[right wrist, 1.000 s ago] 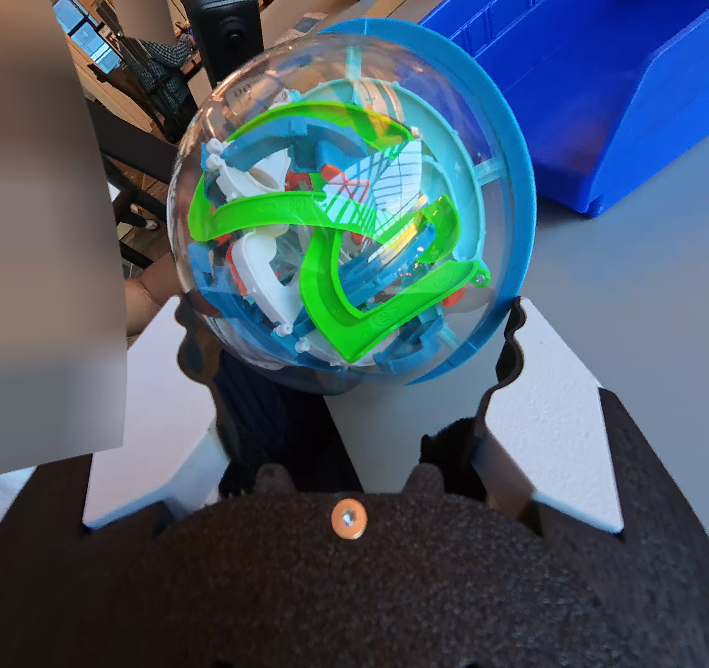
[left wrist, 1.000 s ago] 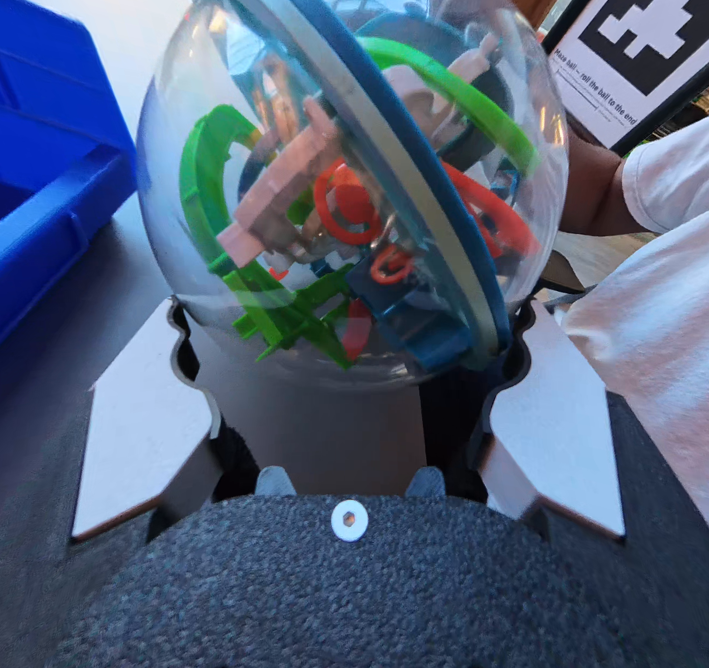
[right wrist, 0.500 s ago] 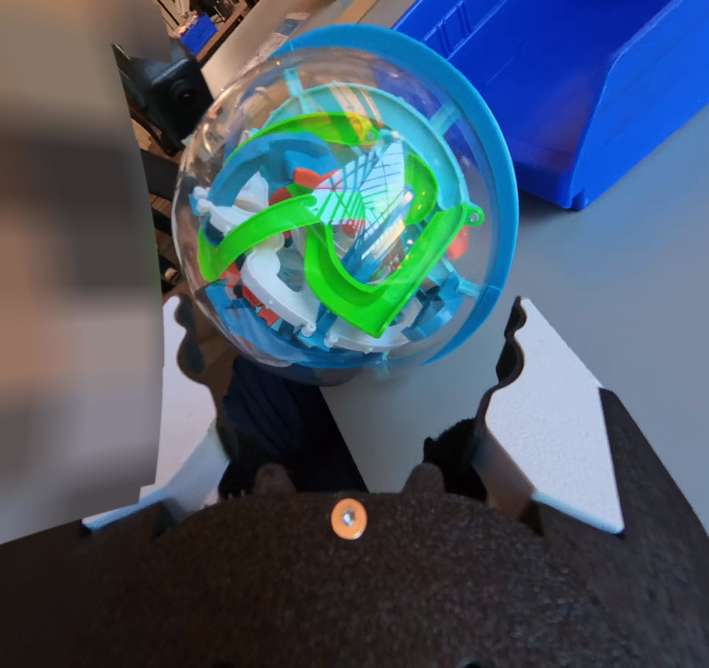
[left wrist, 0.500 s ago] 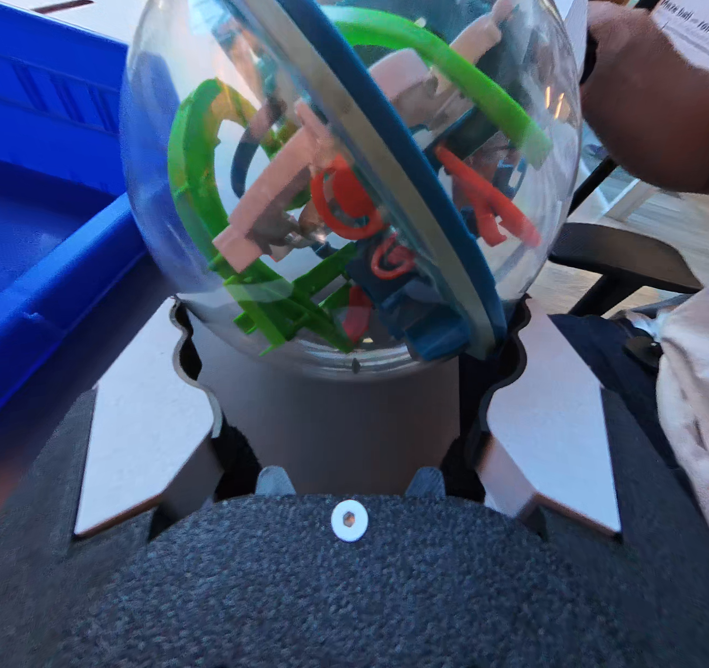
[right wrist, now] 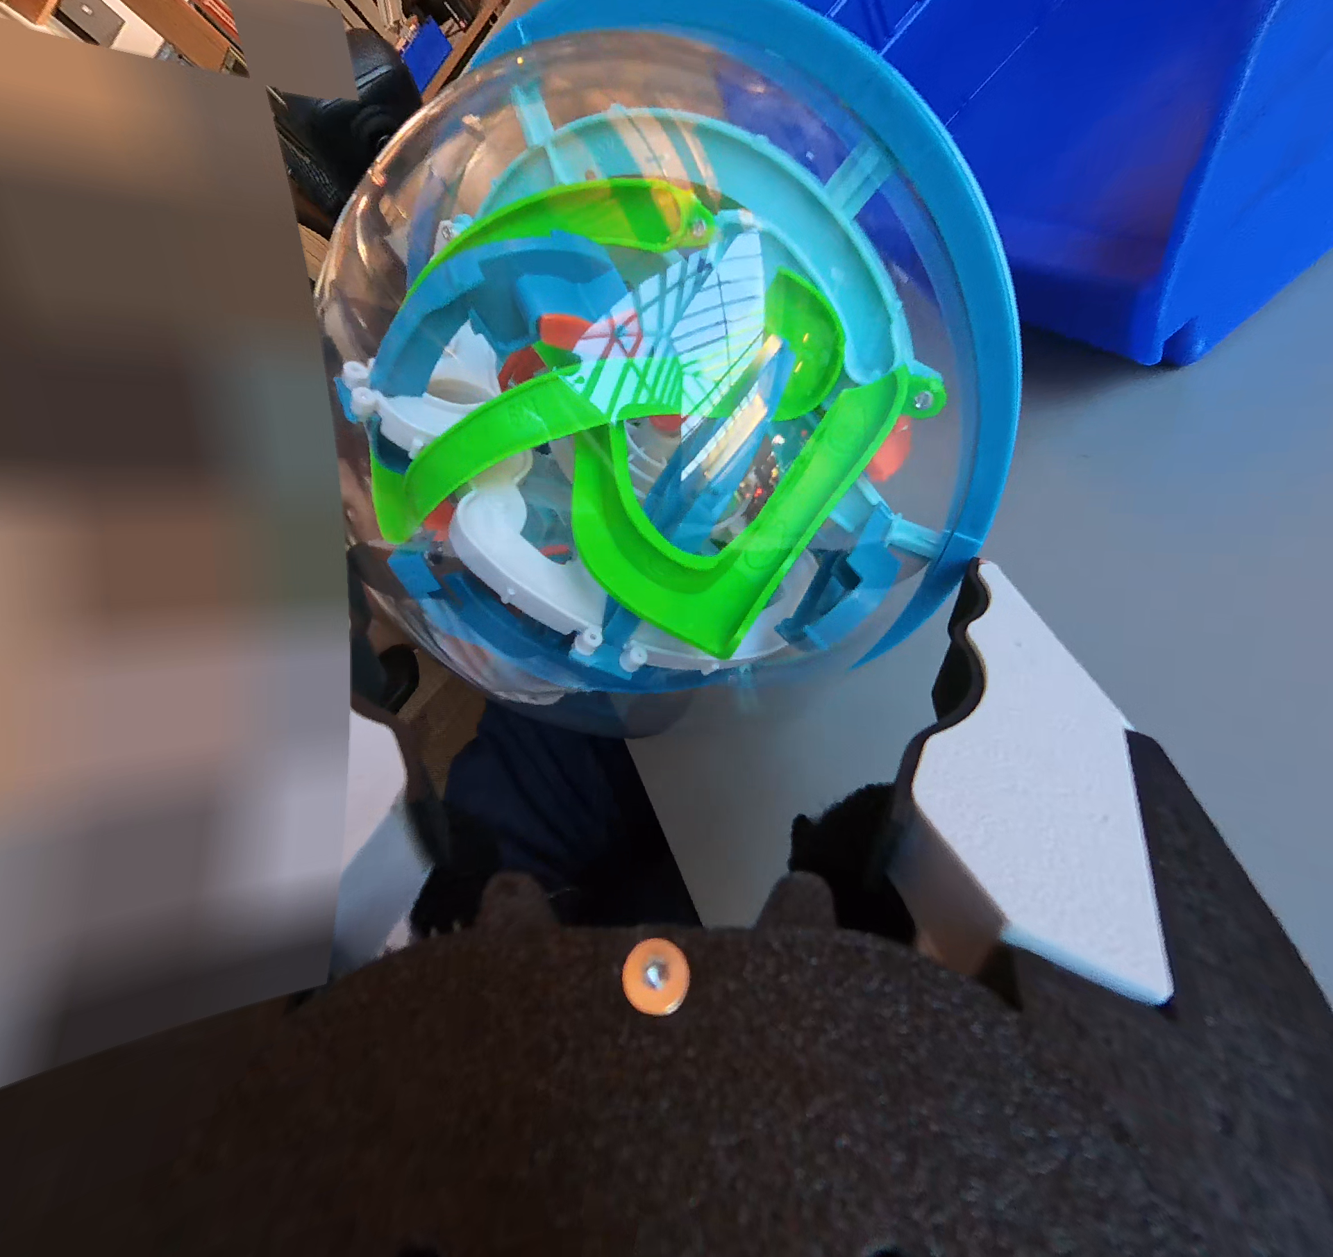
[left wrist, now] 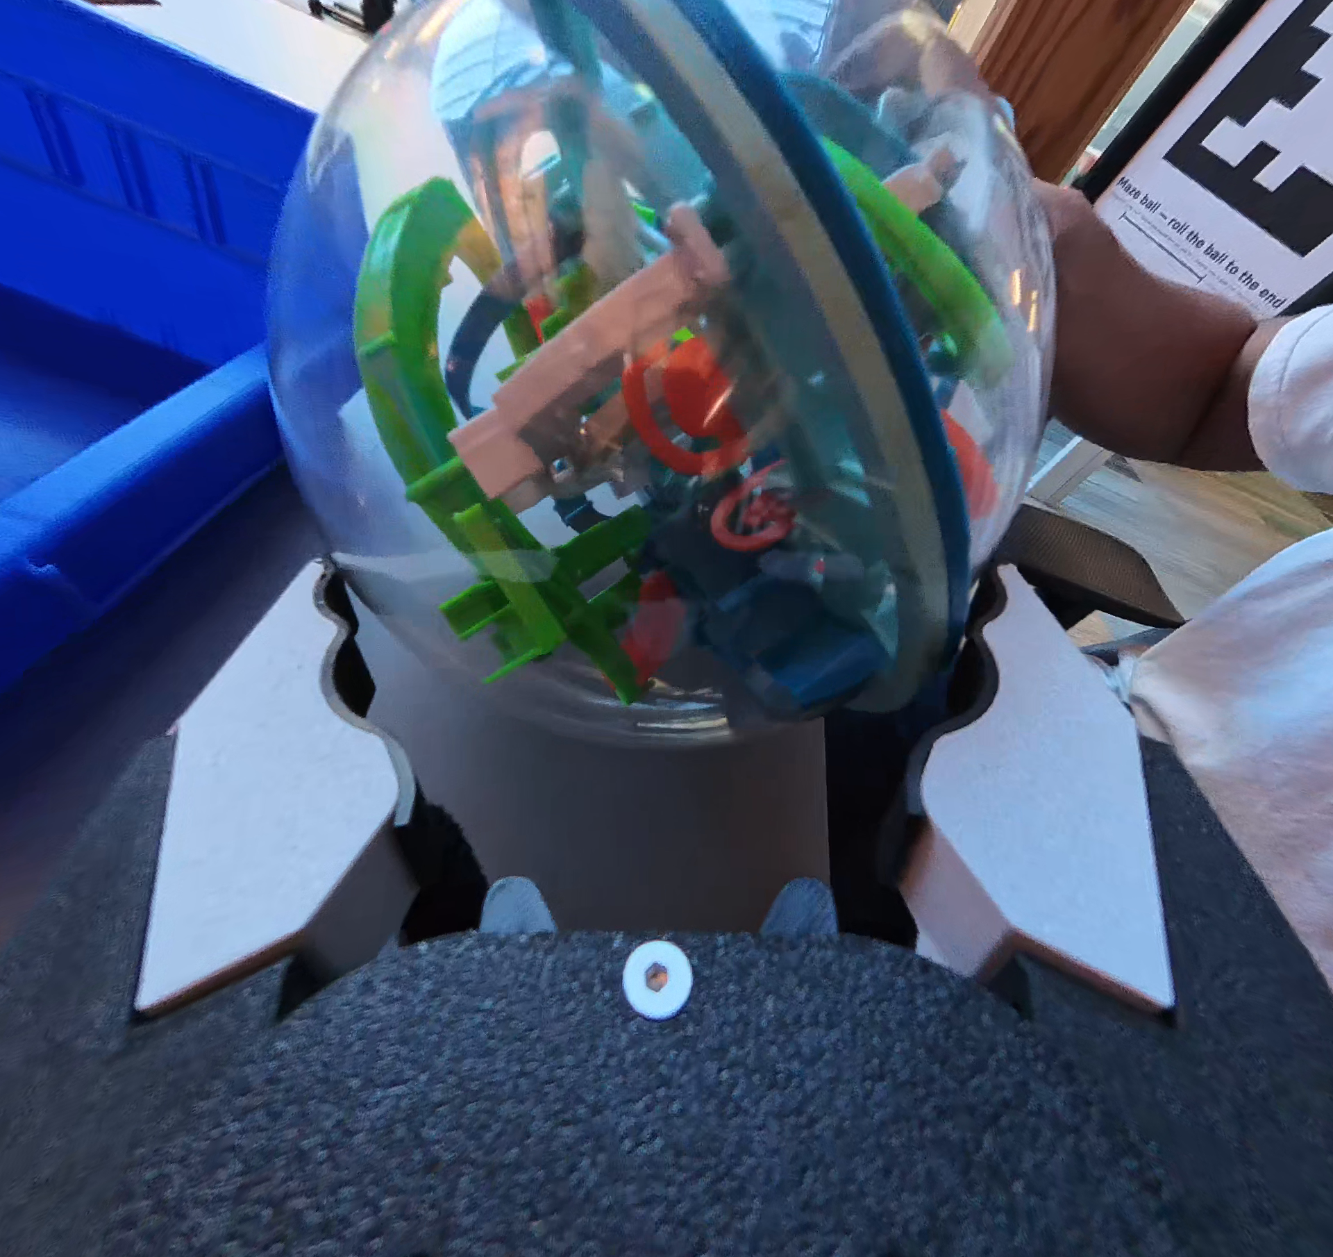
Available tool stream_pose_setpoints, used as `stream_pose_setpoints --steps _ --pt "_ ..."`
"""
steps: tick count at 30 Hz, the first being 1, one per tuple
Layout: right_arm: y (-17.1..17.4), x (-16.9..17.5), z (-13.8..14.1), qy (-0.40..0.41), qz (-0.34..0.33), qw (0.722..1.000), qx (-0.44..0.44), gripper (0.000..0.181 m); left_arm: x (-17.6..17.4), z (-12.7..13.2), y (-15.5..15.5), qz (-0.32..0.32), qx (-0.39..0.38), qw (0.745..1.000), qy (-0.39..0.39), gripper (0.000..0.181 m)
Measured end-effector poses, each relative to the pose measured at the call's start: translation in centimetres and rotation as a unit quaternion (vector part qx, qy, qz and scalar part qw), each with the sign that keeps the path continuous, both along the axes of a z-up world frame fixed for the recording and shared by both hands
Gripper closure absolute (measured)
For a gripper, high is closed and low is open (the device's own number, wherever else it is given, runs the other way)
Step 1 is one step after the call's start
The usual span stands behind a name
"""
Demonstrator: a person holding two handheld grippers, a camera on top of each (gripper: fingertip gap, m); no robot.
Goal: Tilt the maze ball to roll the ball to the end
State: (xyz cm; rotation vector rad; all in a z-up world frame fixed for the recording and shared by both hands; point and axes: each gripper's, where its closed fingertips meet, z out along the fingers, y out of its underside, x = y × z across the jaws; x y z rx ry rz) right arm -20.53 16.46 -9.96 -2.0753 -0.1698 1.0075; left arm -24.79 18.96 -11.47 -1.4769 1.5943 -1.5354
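Note:
The maze ball [left wrist: 649, 371] is a clear sphere with a blue equator ring and green, orange, white and blue tracks inside. It is held tilted above the grey table. My left gripper [left wrist: 656, 587] is shut on its lower part, one finger on each side. The right wrist view shows the ball [right wrist: 671, 371] from the other side, ring slanting to the right. My right gripper [right wrist: 671, 616] is shut on its lower part too; a blurred patch partly hides its left finger. I cannot make out the small rolling ball inside.
A large blue bin [left wrist: 108, 284] stands close by on the grey table [right wrist: 1154, 537], also in the right wrist view [right wrist: 1082, 140]. A framed black-and-white marker sign [left wrist: 1262, 140], a wooden post [left wrist: 1082, 17] and a person's arm [left wrist: 1154, 371] are behind the ball.
Both grippers have kept their hold and rocked the ball. The left view swung away from the sign and back. In the right view the ring now leans further right and the ball looks closer.

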Motion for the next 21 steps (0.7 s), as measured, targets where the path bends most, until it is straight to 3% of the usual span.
stream_pose_setpoints --steps 7,11,21 --pt "-0.2 0.0 -0.1 -0.011 0.020 1.000 -0.001 0.029 -0.3 -0.1 0.0 0.003 0.029 1.000 0.005 0.023" --pt "1.0 1.0 1.2 -0.006 0.006 1.000 0.002 0.028 -0.5 -0.4 0.2 0.014 0.053 0.998 0.010 0.024" --pt "1.9 -0.6 1.4 -0.033 0.034 0.999 0.007 0.028 -0.6 -0.1 0.7 0.029 0.069 0.997 -0.003 0.024"
